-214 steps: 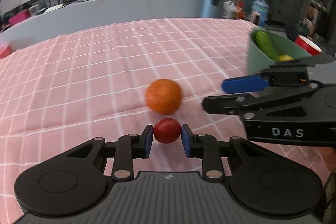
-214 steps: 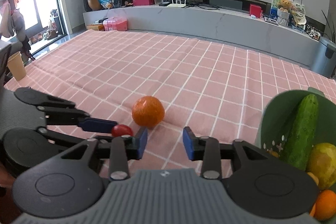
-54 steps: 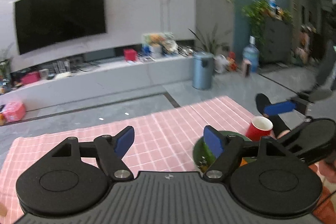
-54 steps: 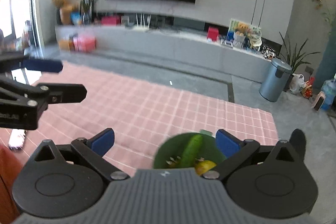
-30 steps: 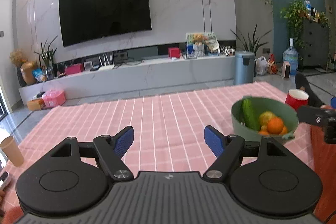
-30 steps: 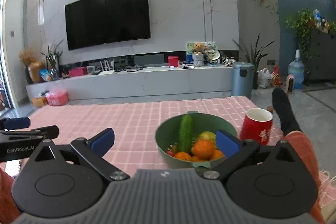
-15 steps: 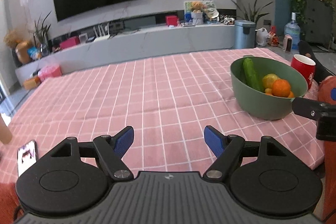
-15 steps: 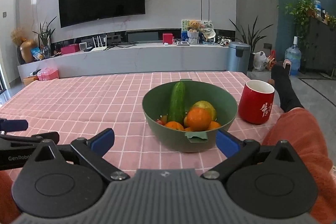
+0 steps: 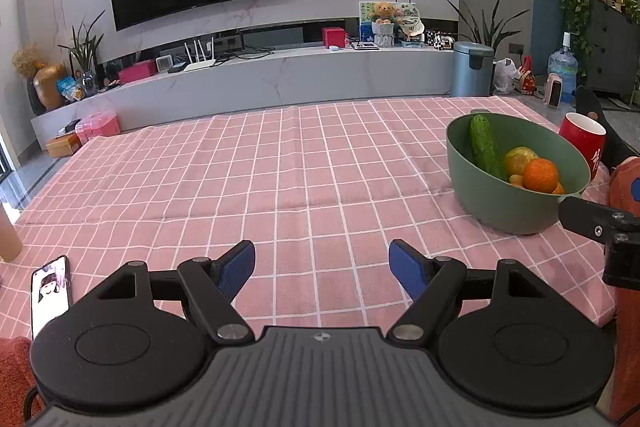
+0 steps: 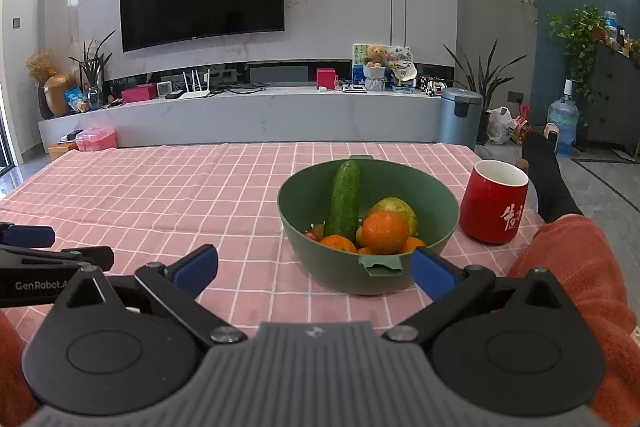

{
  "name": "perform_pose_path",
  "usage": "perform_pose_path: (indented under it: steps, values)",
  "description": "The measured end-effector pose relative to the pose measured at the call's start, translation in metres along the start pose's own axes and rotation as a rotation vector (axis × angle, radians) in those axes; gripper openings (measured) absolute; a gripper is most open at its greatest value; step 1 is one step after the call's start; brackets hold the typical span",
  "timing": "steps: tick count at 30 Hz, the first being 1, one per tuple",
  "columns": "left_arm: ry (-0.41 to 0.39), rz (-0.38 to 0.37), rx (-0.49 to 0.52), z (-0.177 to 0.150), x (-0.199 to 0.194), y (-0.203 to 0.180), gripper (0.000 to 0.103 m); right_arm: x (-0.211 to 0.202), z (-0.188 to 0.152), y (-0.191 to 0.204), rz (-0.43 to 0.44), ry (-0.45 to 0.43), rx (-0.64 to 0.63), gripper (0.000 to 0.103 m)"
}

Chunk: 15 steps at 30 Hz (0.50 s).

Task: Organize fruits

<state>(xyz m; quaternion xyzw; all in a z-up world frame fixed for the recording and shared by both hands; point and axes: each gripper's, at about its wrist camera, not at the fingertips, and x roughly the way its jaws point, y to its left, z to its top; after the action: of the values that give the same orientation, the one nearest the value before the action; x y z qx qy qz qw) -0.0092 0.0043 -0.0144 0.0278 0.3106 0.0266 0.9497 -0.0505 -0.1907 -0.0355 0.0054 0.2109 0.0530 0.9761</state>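
Observation:
A green bowl (image 10: 440, 223) stands on the pink checked tablecloth (image 10: 180, 195), holding a cucumber (image 10: 344, 199), an orange (image 10: 385, 231), a yellow-green fruit (image 10: 394, 207) and smaller fruits. In the left wrist view the same bowl (image 9: 500, 211) sits at the right. My right gripper (image 10: 314, 269) is open just in front of the bowl, nothing between its fingers. My left gripper (image 9: 322, 269) is open over bare cloth near the front edge, well left of the bowl. No fruit lies loose on the cloth.
A red mug (image 10: 494, 201) stands right of the bowl. A phone (image 9: 50, 291) lies at the cloth's front left, with a tan cup (image 9: 8, 235) at the left edge. A person's red sleeve (image 10: 576, 267) and a socked foot (image 10: 546, 183) are at the right.
Both grippers held fruit work earlier: the tomato and orange left the cloth and now lie in the bowl. Both grippers have drawn back toward the table's front edge, open.

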Motion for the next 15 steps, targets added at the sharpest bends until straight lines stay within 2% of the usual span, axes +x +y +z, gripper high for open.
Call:
perform_pose_path:
  steps: [15]
  values:
    - [-0.004,0.0,0.009,0.0029,-0.0015,0.0005,0.089,-0.0014,0.0005,-0.0001,0.007,-0.006,-0.001,0.099]
